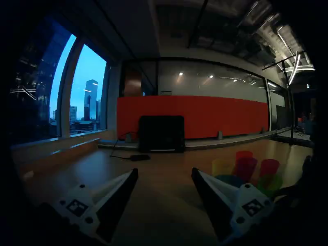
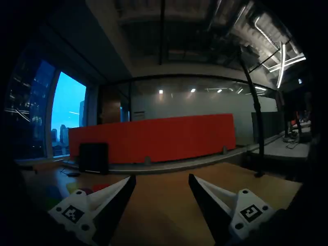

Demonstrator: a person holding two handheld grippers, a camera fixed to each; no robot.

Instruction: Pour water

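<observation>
Where the left gripper looks out along its own fingers, we see them spread wide, with nothing held and only bare wooden desk between the tips. Just beyond the right-hand finger, partly hidden by it, stand the coloured cups: yellow, red, pink, green and teal, translucent, upright and close together, set back from the desk's near edge. We cannot tell whether any of them holds water.

In the right gripper view, the right gripper is likewise wide open and empty over bare desk. Here the coloured cups show dimly behind the left-hand finger, toward the desk's left edge.

Against the far edge of the desk stands an upright black panel, with a small black device and its cable lying just in front of it. Behind the far edge runs a red wall under glass. A tall window lies beyond the left edge.
</observation>
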